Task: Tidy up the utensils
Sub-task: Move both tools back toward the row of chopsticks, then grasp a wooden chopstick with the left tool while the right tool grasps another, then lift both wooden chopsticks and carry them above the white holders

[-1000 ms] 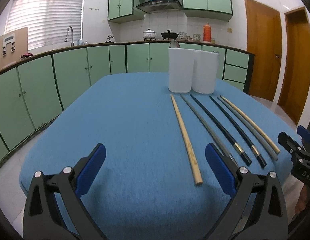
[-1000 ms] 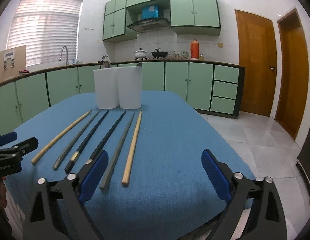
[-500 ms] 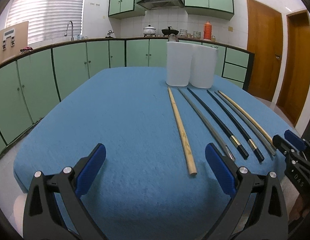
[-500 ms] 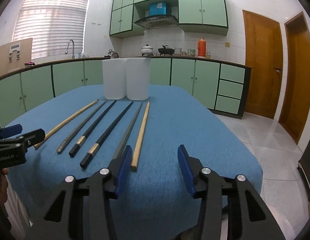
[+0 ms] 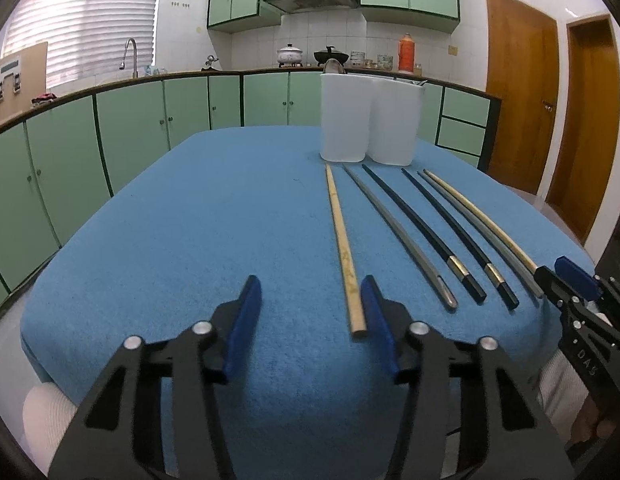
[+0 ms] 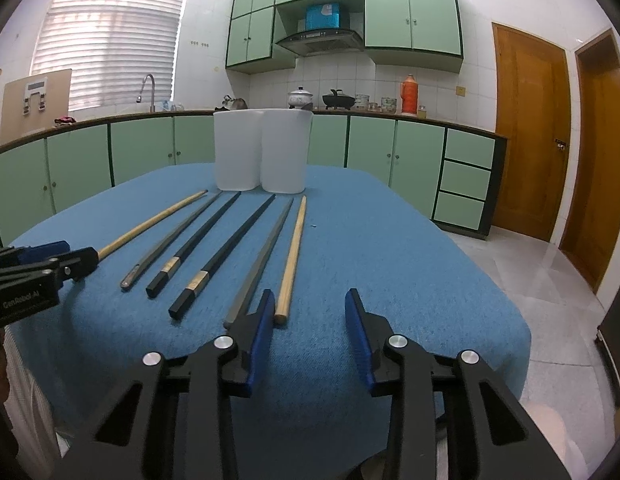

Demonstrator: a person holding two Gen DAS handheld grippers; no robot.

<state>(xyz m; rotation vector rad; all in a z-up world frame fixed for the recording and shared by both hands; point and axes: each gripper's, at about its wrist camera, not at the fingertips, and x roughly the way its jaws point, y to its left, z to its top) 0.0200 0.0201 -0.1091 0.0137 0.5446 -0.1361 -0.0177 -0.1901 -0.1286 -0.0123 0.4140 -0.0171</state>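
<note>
Several chopsticks lie side by side on the blue tablecloth: two light wooden ones (image 5: 342, 248) (image 6: 292, 252), two grey ones (image 5: 393, 228) and two black ones with gold bands (image 5: 421, 232). Two white containers (image 5: 369, 118) (image 6: 262, 150) stand behind their far tips. My left gripper (image 5: 310, 320) hovers partly open and empty, just left of the near wooden chopstick's end. My right gripper (image 6: 310, 320) hovers partly open and empty, just right of the other wooden chopstick's end. Each gripper shows at the edge of the other's view.
The blue-covered table (image 5: 214, 220) ends close under both grippers. Green kitchen cabinets (image 5: 130, 128) run along the back and left. Wooden doors (image 6: 529, 132) and tiled floor (image 6: 529, 272) lie to the right.
Both grippers have narrowed from wide open to partly open. Both have pulled back slightly, bringing the chopsticks' near ends in front of the fingertips.
</note>
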